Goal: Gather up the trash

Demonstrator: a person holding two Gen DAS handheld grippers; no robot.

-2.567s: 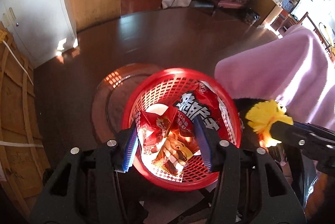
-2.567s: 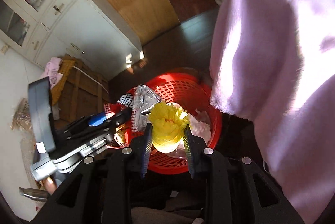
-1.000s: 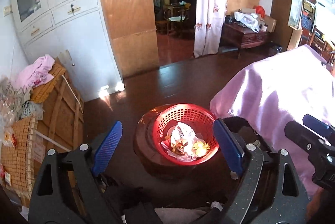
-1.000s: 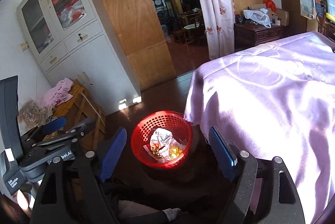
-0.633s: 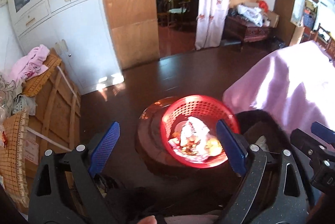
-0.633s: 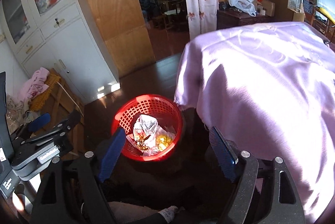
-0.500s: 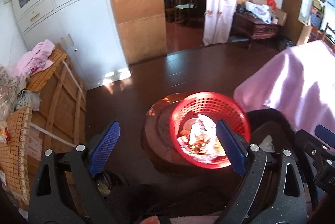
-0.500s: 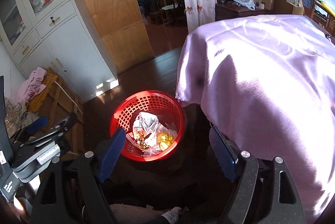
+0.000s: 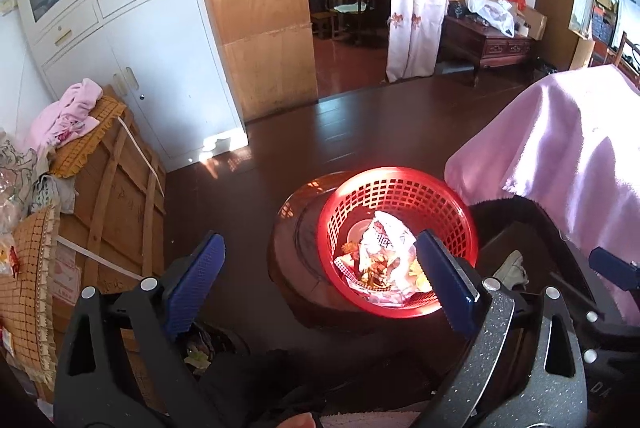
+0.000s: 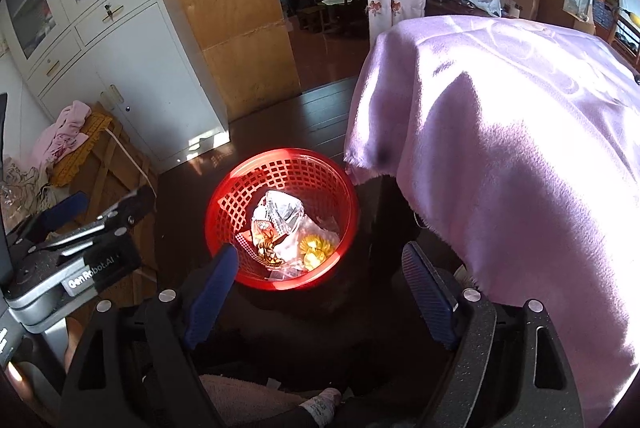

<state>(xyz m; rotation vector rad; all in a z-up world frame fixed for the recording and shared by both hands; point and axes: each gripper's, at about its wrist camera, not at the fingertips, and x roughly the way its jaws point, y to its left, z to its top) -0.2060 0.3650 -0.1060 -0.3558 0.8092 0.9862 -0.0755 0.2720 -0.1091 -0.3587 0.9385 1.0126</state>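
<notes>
Left wrist view shows the left gripper (image 9: 320, 280) with jaws spread wide and nothing between them, having just been opening further; the red basket (image 9: 400, 184) with wrappers (image 9: 386, 248) sits ahead of it, half behind the right-hand jaw. The right gripper (image 10: 320, 284) is likewise released and empty, with the basket just beyond its left-hand jaw and a yellow scrap (image 10: 316, 248) lying inside. Dropping seems done, so the next move likely calls for finding more trash, none of which shows outside the basket.
</notes>
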